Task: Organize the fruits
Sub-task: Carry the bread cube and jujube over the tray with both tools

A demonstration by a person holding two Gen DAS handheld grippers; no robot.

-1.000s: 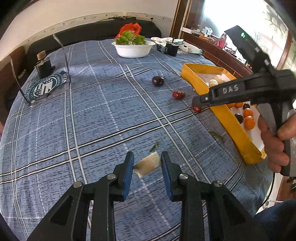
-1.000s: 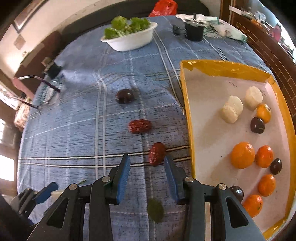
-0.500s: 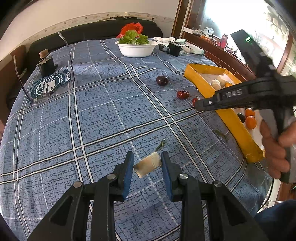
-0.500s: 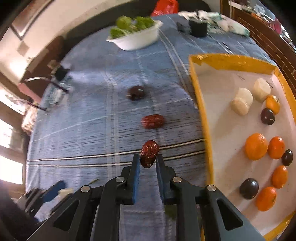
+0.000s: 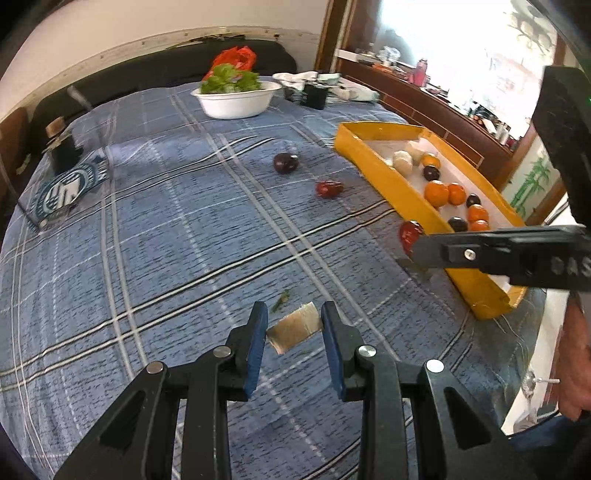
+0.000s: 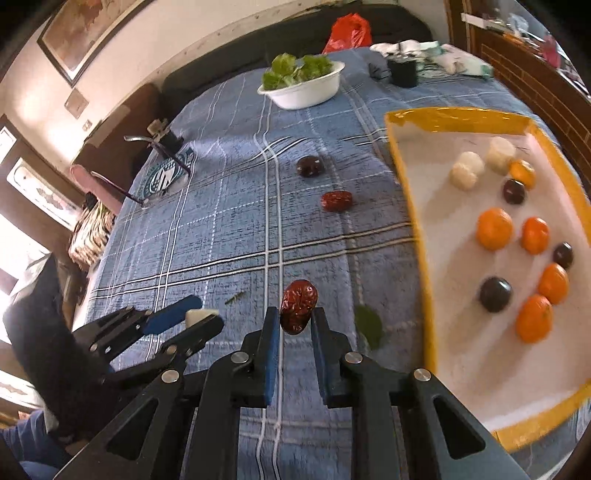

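My right gripper (image 6: 294, 324) is shut on a wrinkled red date (image 6: 299, 302), held above the blue checked cloth, left of the yellow tray (image 6: 417, 229). In the left wrist view that date (image 5: 409, 230) hangs by the tray's near wall (image 5: 369, 166). The tray holds several oranges, dark plums and white pieces. On the cloth lie a second red date (image 6: 336, 200) and a dark plum (image 6: 311, 166). My left gripper (image 5: 293, 323) is shut on a pale beige chunk (image 5: 295, 328), low over the cloth.
A white bowl of greens (image 6: 306, 92) stands at the far side, with a red bag (image 6: 349, 31) and a black cup (image 6: 404, 72) nearby. A green leaf (image 6: 369, 328) lies near the tray. Glasses and a round-logo mat (image 5: 64, 188) sit at the left.
My right gripper closed on the nearest red date, lifted it off the cloth and moved toward the tray. The left gripper kept still with its chunk.
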